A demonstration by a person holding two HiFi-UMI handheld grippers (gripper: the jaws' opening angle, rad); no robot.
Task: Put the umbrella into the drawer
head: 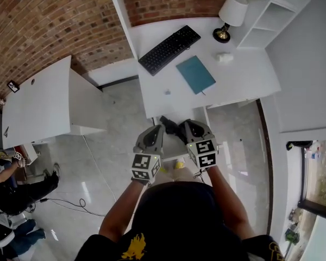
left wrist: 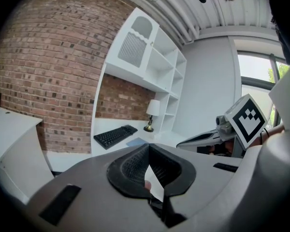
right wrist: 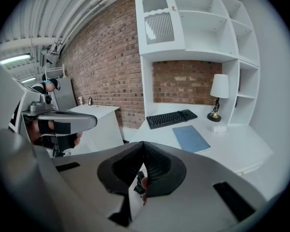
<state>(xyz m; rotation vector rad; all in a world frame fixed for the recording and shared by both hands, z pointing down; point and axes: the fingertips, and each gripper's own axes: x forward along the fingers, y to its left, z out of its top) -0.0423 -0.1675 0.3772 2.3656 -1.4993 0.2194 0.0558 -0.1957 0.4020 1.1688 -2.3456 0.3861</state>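
I see no umbrella that I can make out in any view. My left gripper (head: 164, 125) and right gripper (head: 180, 128) are held side by side at the near edge of the white desk (head: 244, 75), their black pads close together. In the left gripper view the left gripper's (left wrist: 148, 147) jaw tips meet, with nothing between them. The right gripper's (right wrist: 143, 144) jaws are likewise shut and empty. A white ledge (head: 176, 155) shows under the desk edge between the hands; whether it is the drawer I cannot tell.
On the desk lie a black keyboard (head: 169, 49), a blue notebook (head: 195, 74) and a lamp (head: 230, 16). White shelves (right wrist: 203, 28) rise above it against a brick wall. A white cabinet (head: 38, 99) stands to the left, with a seated person (head: 13, 192) and a floor cable (head: 70, 203) nearby.
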